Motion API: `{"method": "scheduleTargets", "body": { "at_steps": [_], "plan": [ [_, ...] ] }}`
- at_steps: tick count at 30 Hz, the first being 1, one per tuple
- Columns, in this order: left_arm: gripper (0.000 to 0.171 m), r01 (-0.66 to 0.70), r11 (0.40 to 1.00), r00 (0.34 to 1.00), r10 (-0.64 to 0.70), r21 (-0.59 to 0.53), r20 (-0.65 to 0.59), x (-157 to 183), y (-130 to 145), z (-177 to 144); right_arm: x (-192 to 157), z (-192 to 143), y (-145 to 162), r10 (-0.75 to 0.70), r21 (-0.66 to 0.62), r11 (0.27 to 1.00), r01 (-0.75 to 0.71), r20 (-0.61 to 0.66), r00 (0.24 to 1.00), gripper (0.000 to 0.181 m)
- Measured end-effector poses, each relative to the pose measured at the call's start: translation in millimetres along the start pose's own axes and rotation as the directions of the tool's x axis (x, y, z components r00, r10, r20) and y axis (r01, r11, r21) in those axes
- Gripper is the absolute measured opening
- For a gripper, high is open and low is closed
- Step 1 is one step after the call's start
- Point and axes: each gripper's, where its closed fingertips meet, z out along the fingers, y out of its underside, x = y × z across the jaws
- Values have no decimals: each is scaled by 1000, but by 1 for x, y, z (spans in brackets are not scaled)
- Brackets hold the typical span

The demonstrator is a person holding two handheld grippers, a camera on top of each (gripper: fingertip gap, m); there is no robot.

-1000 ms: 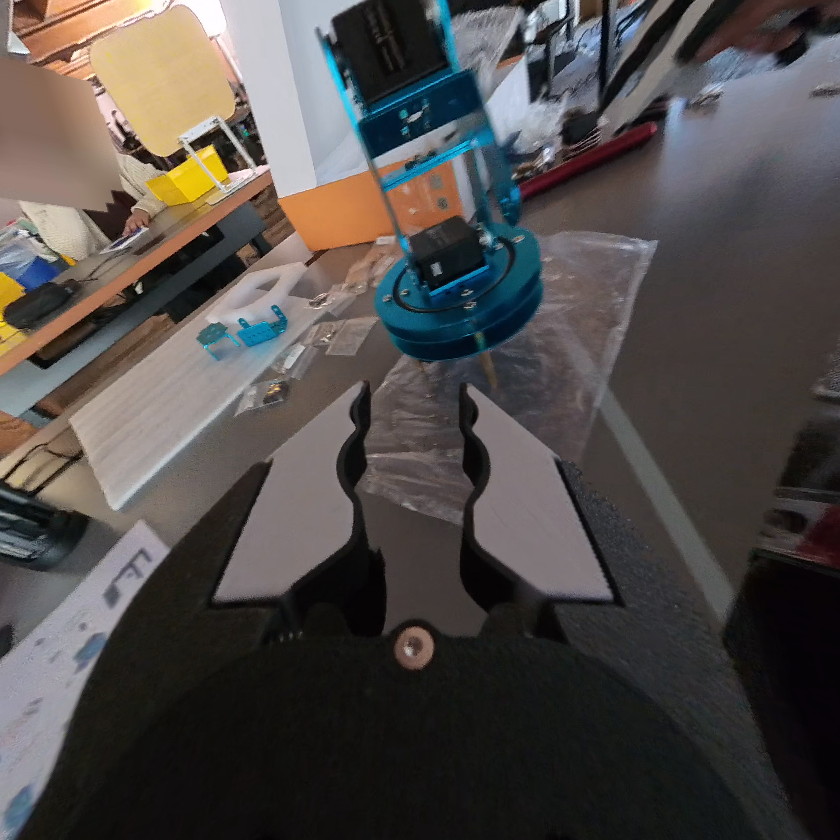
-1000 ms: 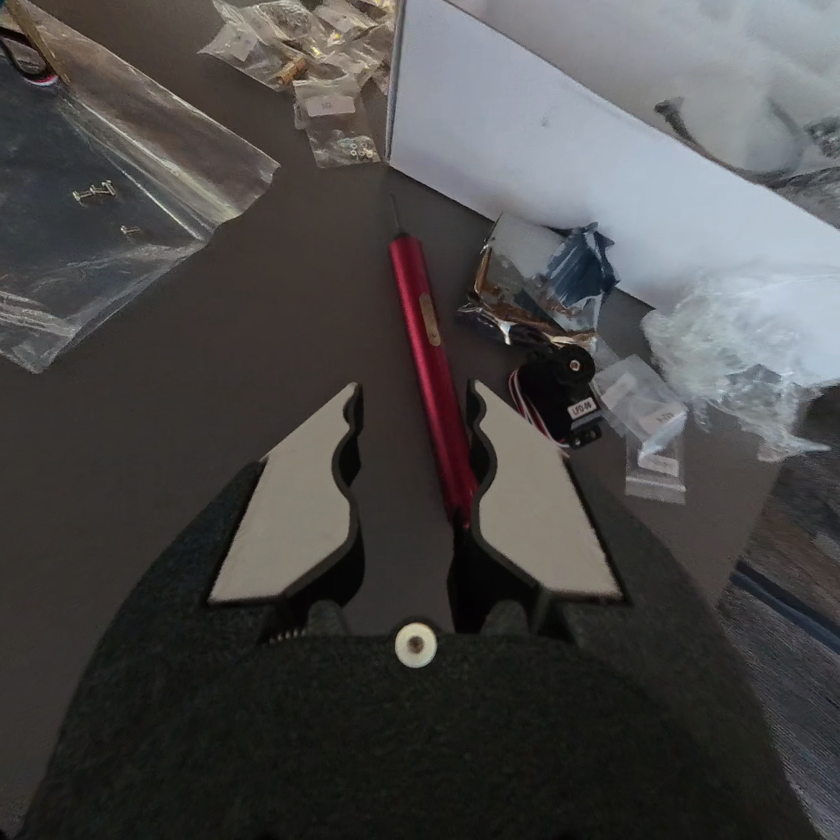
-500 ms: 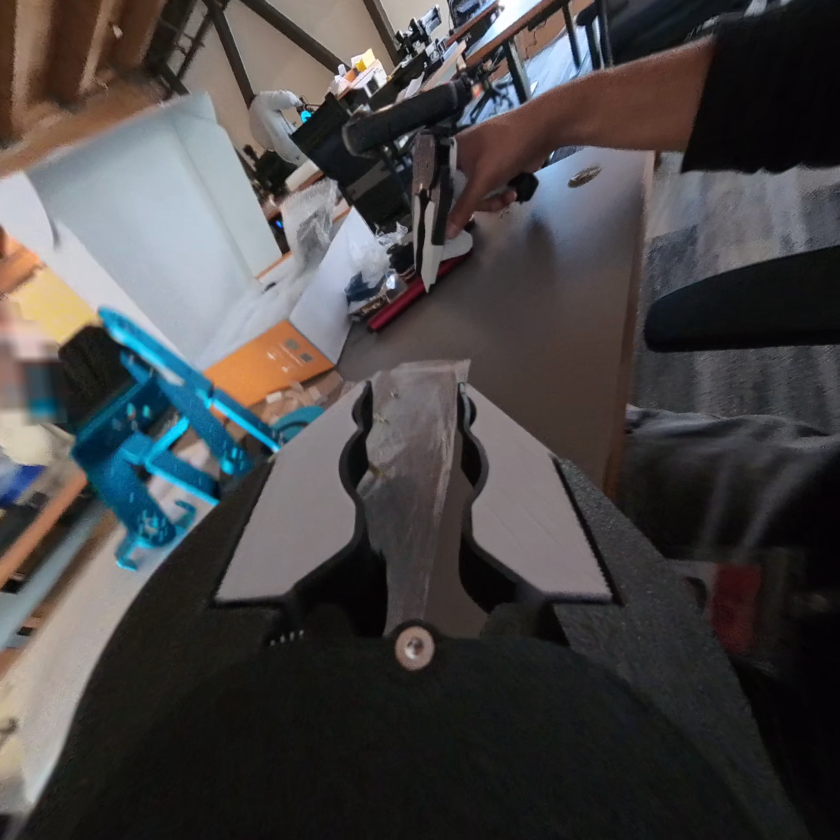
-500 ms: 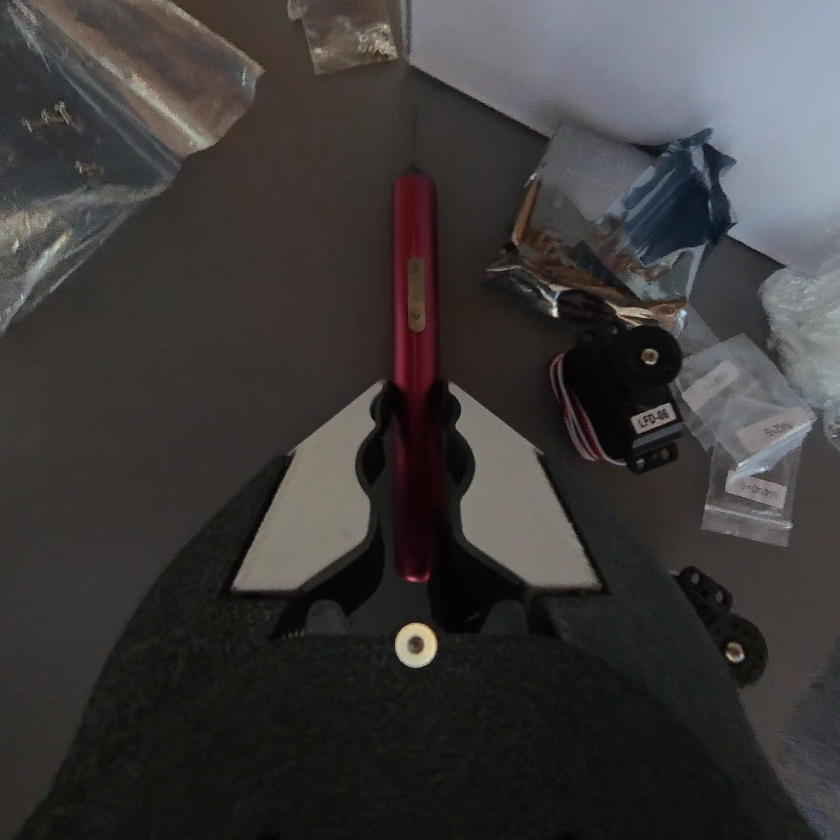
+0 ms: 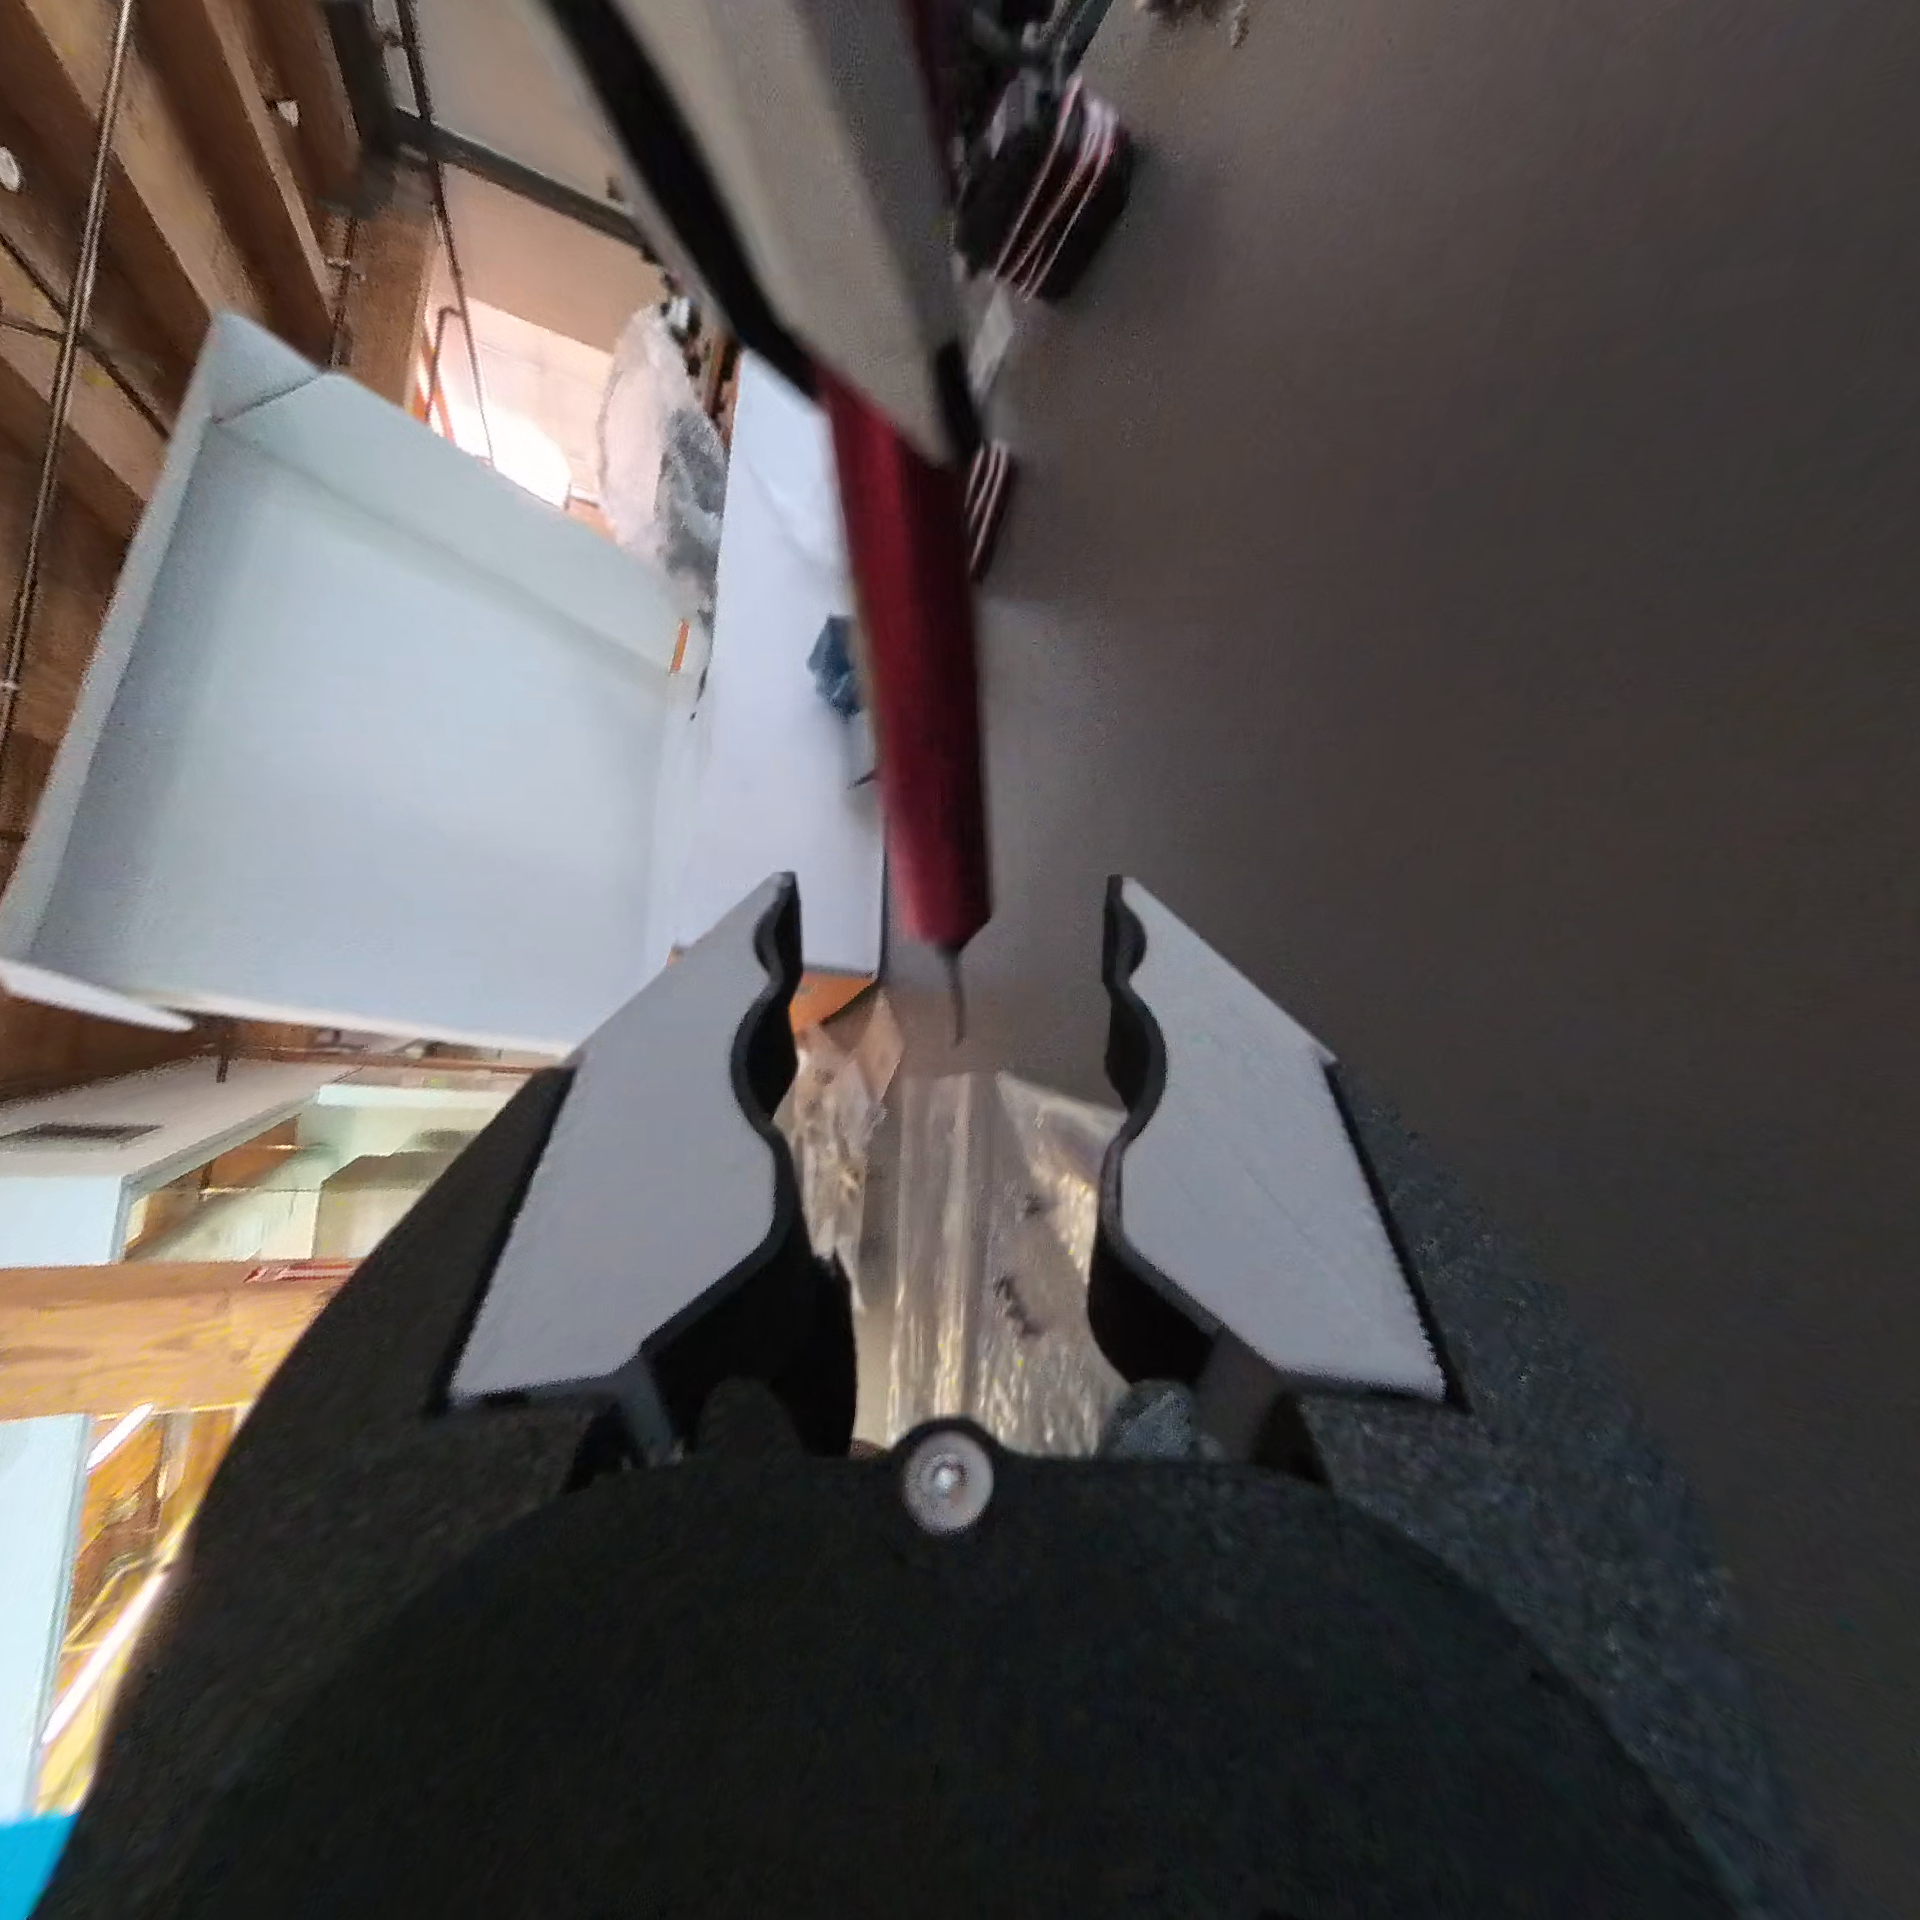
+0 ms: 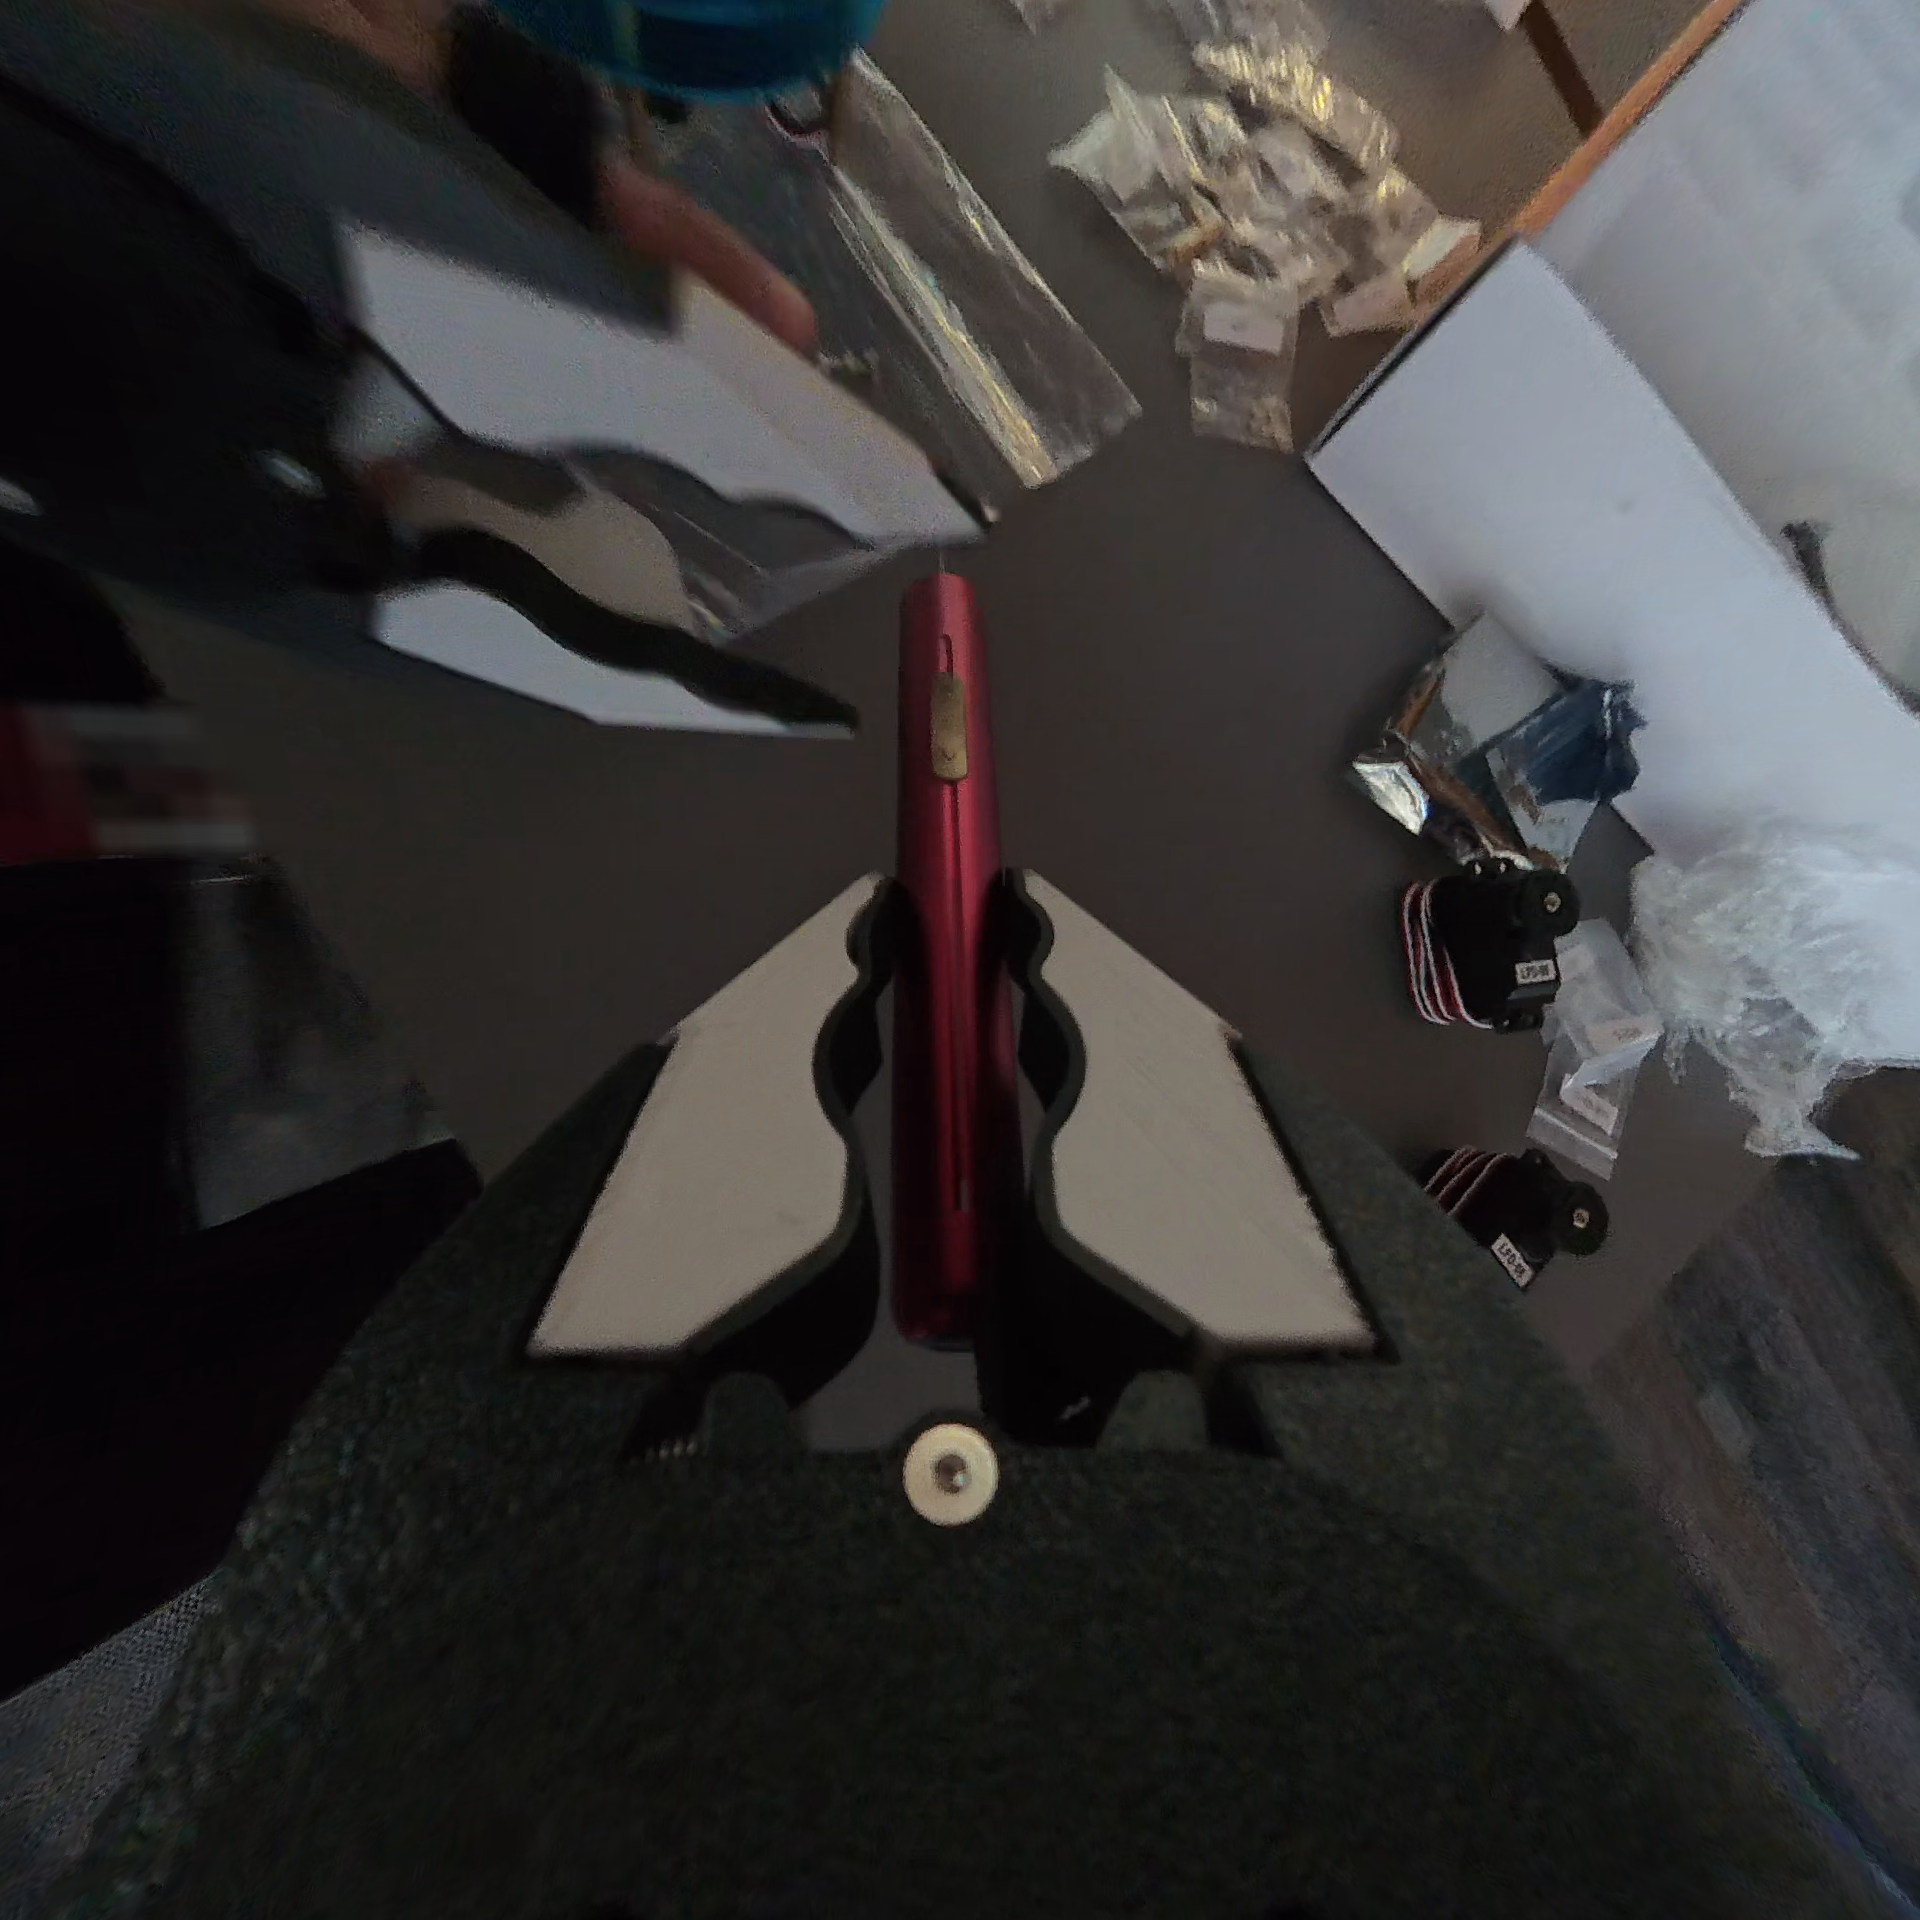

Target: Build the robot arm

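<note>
My right gripper [image 6: 943, 894] is shut on a red pen-shaped screwdriver [image 6: 940, 790] and holds it off the dark table [image 6: 582, 831], thin tip pointing forward. My left gripper [image 5: 951, 914] is open and empty, rolled on its side. The screwdriver [image 5: 920, 686] points tip-first at the gap between my left fingers, close but apart. The right gripper [image 5: 831, 208] shows blurred above it in the left wrist view. In the right wrist view the left gripper [image 6: 894, 623] comes in from the left, open, its fingertips just beside the screwdriver's tip.
A clear plastic bag [image 6: 966, 322] with loose screws lies behind the left gripper. Small parts bags [image 6: 1247, 239], a white box [image 6: 1662, 488], a foil bag [image 6: 1496, 758], two black servos [image 6: 1486, 956] and crumpled wrap [image 6: 1787, 956] lie to the right. A blue assembly [image 6: 686, 42] is at the top. About 7 cm separates my left fingertips from my right.
My right gripper closed on the red screwdriver and lifted it off the table. My left gripper swung away from the blue assembly, rolled over and came up to the screwdriver's tip.
</note>
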Motion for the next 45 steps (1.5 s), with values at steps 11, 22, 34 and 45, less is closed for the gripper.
{"method": "scheduleTargets", "body": {
  "at_steps": [11, 22, 34, 45],
  "plan": [
    [13, 136, 966, 981, -163, 221, 105, -44, -30, -29, -40, -80, -53, -82, 431, 898, 88, -33, 996, 35],
    [14, 284, 880, 852, -49, 381, -522, -2, -42, -97, -118, -43, -89, -206, 661, 735, 153, 3, 978, 48],
    [16, 283, 855, 787, 52, 435, -615, 3, -22, -127, -127, -14, -108, -297, 544, 779, 313, -119, 947, 20],
    [15, 199, 901, 767, 102, 385, -633, 16, -3, -128, -135, -5, -101, -259, 627, 743, 235, -55, 964, 22]
  ]
}}
